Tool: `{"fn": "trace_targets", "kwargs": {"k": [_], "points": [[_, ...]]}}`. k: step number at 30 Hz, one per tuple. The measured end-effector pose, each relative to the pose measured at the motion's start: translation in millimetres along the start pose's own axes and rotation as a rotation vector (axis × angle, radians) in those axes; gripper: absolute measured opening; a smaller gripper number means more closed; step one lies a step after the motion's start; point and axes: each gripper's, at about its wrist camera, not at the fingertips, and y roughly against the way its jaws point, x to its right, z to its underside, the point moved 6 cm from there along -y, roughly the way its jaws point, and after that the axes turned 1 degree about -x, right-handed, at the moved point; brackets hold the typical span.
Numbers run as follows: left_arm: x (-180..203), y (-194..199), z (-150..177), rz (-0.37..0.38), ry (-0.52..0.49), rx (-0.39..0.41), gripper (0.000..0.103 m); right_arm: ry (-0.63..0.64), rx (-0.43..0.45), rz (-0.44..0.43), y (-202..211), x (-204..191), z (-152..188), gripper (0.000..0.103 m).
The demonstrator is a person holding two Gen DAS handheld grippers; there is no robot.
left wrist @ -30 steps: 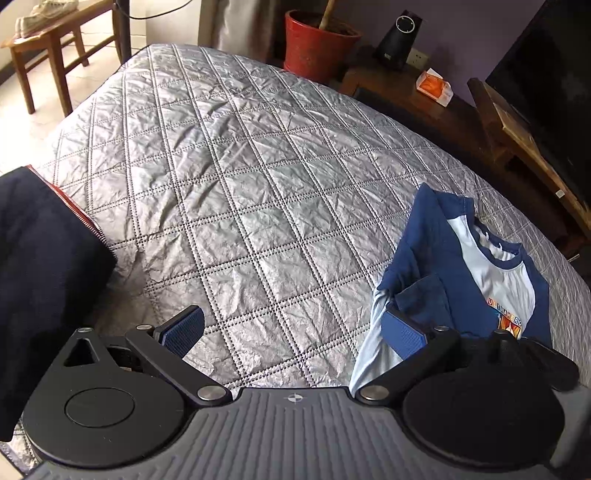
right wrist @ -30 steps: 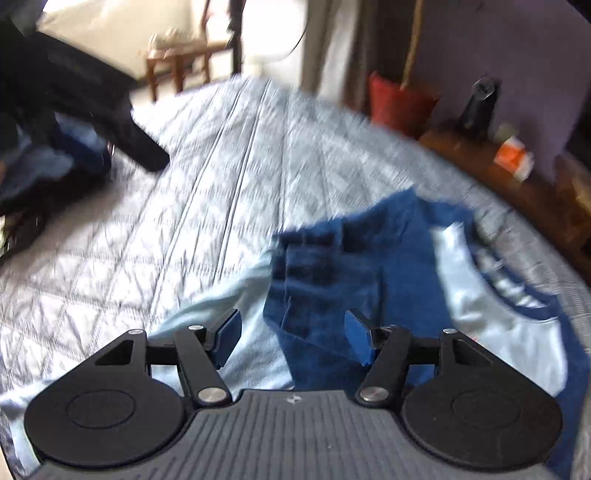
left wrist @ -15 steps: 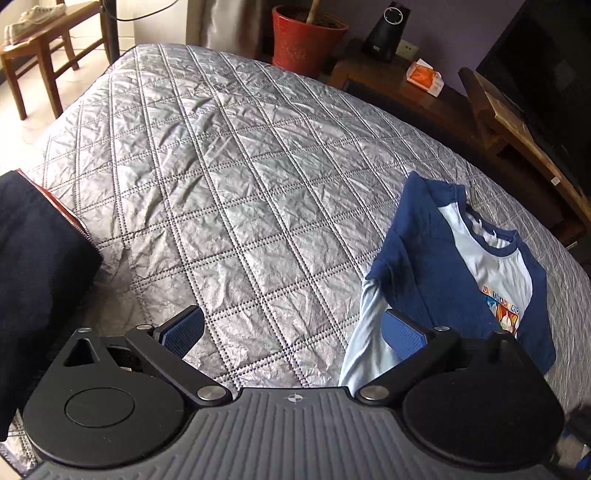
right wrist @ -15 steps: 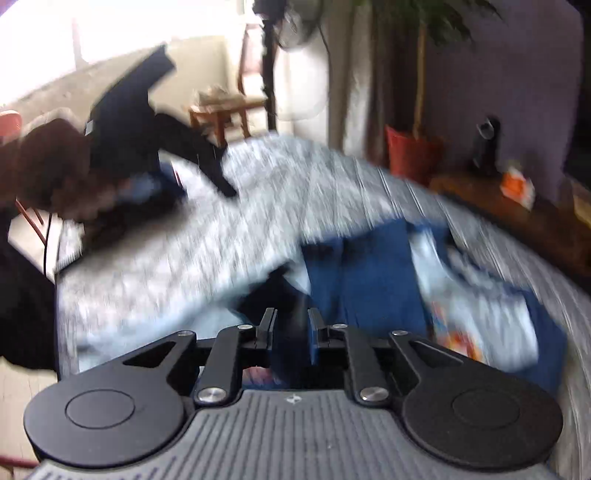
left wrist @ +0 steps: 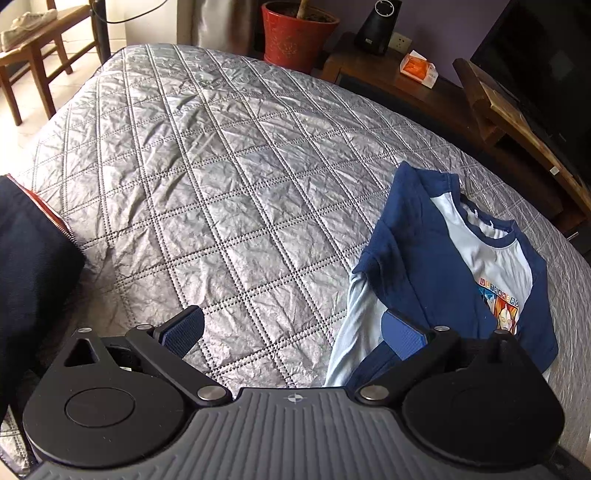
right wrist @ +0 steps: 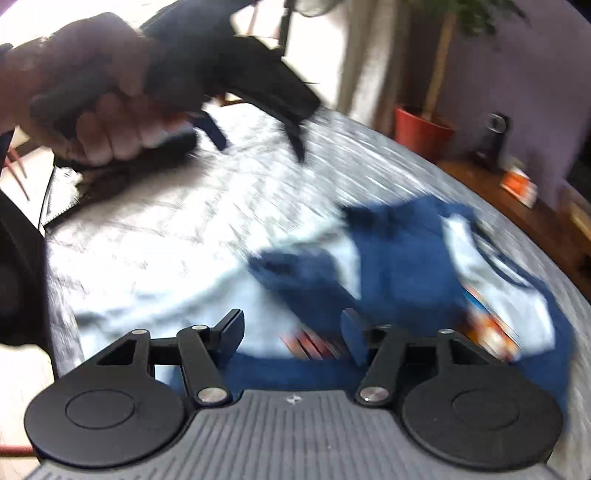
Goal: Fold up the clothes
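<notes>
T-shirt [left wrist: 454, 266] partly folded on quilt [left wrist: 221, 184], collar pointing away

A shirt [left wrist: 454, 266] lies on the right side of the bed [left wrist: 229, 177], near its right edge. A dark garment [left wrist: 29, 266] sits at the bed's left edge. Beyond the far end stand a plant pot [left wrist: 295, 33], a speaker [left wrist: 378, 18] and a cabinet [left wrist: 406, 85] bearing a small box [left wrist: 419, 68].

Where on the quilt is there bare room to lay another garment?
Free: the wide quilt stretch between the dark garment at its left edge and the blue T-shirt, reaching back toward the red pot. Crowded: the right side, under the T-shirt.
</notes>
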Motion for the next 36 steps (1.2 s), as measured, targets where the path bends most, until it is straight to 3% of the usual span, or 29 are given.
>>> {"fn": "trace_targets", "kwargs": {"k": [3, 5, 7, 9, 10, 14, 18, 21, 23, 24, 26, 27, 29, 30, 31, 32, 35, 36], "points": [[2, 0, 1, 0.005, -0.009, -0.002, 0.103, 0.116, -0.027, 0.014, -32, -16, -16, 0.051], [2, 0, 1, 0.009, -0.014, -0.002, 0.103, 0.177, -0.078, 0.026, -55, -18, -19, 0.058], [2, 1, 1, 0.010, -0.013, 0.000, 0.103, 0.204, -0.124, 0.022, -72, -19, -17, 0.057], [1, 1, 0, 0.012, -0.008, 0.001, 0.103, 0.210, -0.137, 0.008, -82, -11, -14, 0.033], [1, 2, 0, 0.013, -0.007, 0.001, 0.103, 0.192, -0.143, -0.007, -83, -5, -12, 0.001], [0, 3, 0, 0.019, -0.006, 0.001, 0.103, 0.136, -0.030, -0.045, -39, 4, -16, 0.002], [1, 4, 1, 0.023, -0.007, 0.001, 0.103, 0.095, 0.215, -0.131, 50, 20, -13, 0.002], [3, 2, 3, 0.023, -0.011, -0.005, 0.103, 0.060, 0.266, -0.086, 91, 43, 13, 0.003], [6, 1, 4, 0.024, -0.018, -0.006, 0.103, 0.054, 0.170, -0.003, 97, 61, 43, 0.006], [7, 1, 4, 0.025, -0.022, -0.007, 0.103, 0.036, 0.067, 0.058, 91, 72, 61, 0.006], [10, 0, 5, 0.026, -0.030, -0.008, 0.103, 0.001, -0.135, 0.189, 82, 93, 97, 0.017], [11, 0, 6, 0.026, -0.035, -0.008, 0.103, -0.011, -0.190, 0.238, 81, 98, 110, 0.017], [14, -2, 7, 0.025, -0.040, -0.012, 0.103, -0.058, -0.155, 0.226, 88, 99, 115, 0.021], [16, -3, 7, 0.024, -0.043, -0.013, 0.103, -0.088, -0.134, 0.245, 90, 99, 112, 0.028], [17, -3, 8, 0.023, -0.046, -0.015, 0.103, -0.131, -0.128, 0.286, 90, 101, 110, 0.045], [19, -4, 8, 0.021, -0.049, -0.017, 0.103, -0.189, -0.123, 0.316, 89, 103, 106, 0.050], [24, -6, 11, 0.022, -0.060, -0.022, 0.103, -0.311, -0.048, 0.238, 89, 92, 94, 0.048], [26, -7, 12, 0.022, -0.065, -0.022, 0.103, -0.311, -0.065, 0.219, 80, 83, 89, 0.049]]}}
